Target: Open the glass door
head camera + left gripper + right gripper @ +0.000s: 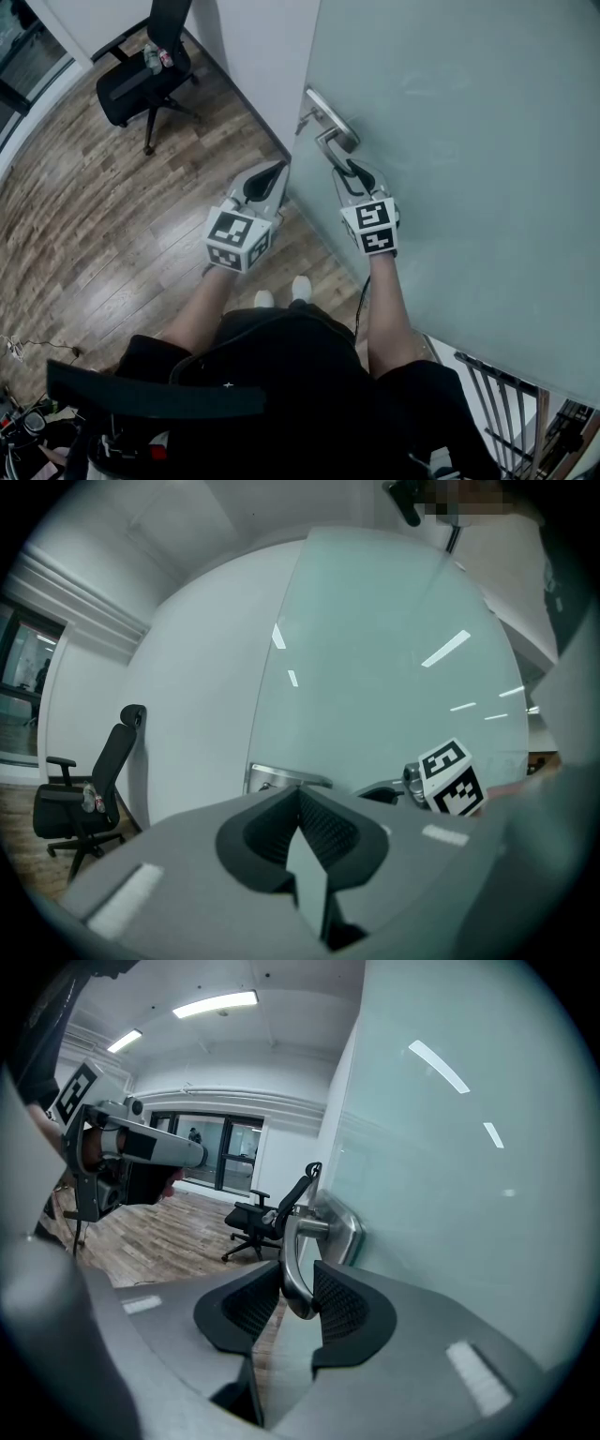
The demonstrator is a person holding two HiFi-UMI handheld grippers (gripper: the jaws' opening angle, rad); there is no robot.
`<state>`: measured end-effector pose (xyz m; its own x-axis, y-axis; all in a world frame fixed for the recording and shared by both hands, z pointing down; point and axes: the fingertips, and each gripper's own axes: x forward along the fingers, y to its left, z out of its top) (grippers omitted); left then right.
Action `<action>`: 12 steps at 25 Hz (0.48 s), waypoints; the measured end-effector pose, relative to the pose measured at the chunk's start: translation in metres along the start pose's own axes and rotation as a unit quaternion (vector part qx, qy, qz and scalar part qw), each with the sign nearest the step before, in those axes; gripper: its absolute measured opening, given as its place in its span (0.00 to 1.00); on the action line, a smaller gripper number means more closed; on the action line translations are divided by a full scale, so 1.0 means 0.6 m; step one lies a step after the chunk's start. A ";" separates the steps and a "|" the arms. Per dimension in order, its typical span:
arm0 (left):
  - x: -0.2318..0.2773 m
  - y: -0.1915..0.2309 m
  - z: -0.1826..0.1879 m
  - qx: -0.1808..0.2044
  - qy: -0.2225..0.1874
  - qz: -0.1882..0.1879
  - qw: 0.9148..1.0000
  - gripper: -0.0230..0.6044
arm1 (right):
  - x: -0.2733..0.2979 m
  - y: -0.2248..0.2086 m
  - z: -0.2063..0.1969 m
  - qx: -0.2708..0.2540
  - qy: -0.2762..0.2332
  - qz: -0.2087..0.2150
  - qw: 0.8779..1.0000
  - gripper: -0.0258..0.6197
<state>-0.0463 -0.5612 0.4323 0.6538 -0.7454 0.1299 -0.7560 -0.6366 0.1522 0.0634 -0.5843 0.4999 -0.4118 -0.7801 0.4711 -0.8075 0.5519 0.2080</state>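
Observation:
The frosted glass door (469, 141) fills the right of the head view and stands a little ajar from the white wall (253, 56). Its metal lever handle (330, 141) hangs down from a plate. My right gripper (352, 173) is shut on that lever; in the right gripper view the lever (292, 1260) sits upright between the two black pads (342, 1302). My left gripper (272, 173) hovers beside the door's free edge, level with the handle, shut with nothing in it. In the left gripper view its tips (300, 794) meet in front of the glass door (375, 667).
A black office chair (141, 84) stands on the wood floor (112, 216) at the far left, by the wall. The person's feet (281, 292) are close to the door's edge. A dark railing (506, 403) shows at the lower right behind the glass.

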 end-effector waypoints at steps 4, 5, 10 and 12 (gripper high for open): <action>0.005 -0.002 -0.005 0.000 0.004 0.001 1.000 0.03 | 0.001 0.000 0.001 0.001 0.000 0.000 1.000 0.22; 0.006 -0.003 -0.005 0.000 0.004 0.001 1.000 0.03 | 0.001 0.000 0.001 0.002 0.000 0.001 1.000 0.22; 0.004 -0.003 -0.001 0.000 0.001 0.003 1.000 0.03 | 0.002 0.001 0.001 0.007 -0.001 0.001 1.000 0.22; 0.000 -0.002 -0.001 0.000 0.001 0.006 1.000 0.03 | 0.002 0.000 0.002 0.008 -0.003 0.001 1.000 0.22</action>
<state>-0.0452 -0.5604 0.4325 0.6447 -0.7525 0.1344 -0.7639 -0.6275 0.1507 0.0627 -0.5856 0.4994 -0.4159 -0.7804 0.4670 -0.8130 0.5491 0.1935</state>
